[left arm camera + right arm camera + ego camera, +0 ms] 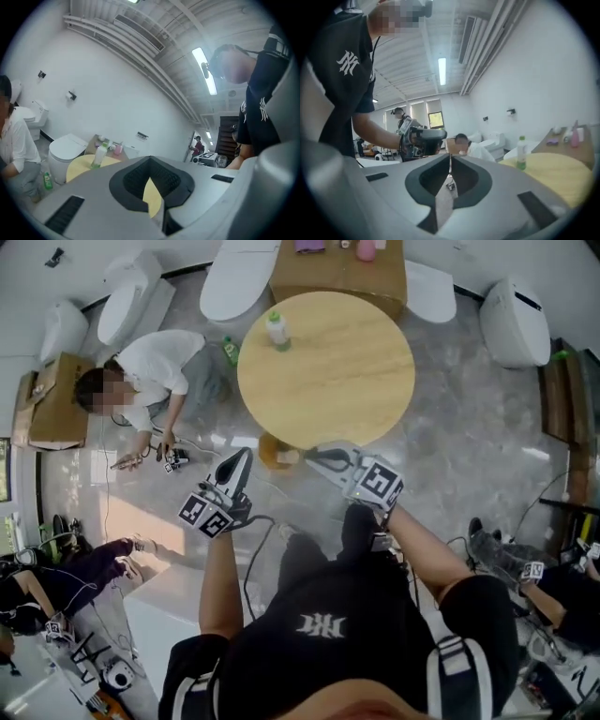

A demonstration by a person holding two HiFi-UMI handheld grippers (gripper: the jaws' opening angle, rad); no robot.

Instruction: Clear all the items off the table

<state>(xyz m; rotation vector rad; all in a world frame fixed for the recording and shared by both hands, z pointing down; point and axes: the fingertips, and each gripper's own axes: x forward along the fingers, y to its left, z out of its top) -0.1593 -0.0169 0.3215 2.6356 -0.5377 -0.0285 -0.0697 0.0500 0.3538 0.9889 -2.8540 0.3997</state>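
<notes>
1. Since it fills the middle of the head view, the round table [347,381] is the biggest thing. Its top is light yellow wood.
2. The left gripper [240,458] is off the table, out past the 7 o'clock edge, over the floor. Its two jaws are pressed together into a point, and nothing is between them.
3. The right gripper [315,454] is by the table's 6 o'clock edge. Its jaws are squeezed together too, with nothing held.
4. The bottle [277,331] is the only thing on the table top. It stands up straight at about 10 o'clock, close to the edge and well apart from both grippers. It has a green cap, a pale body, and green near the bottom.
5. A small green bottle [230,351] is on the floor, just beside the table at 9 o'clock.
</notes>
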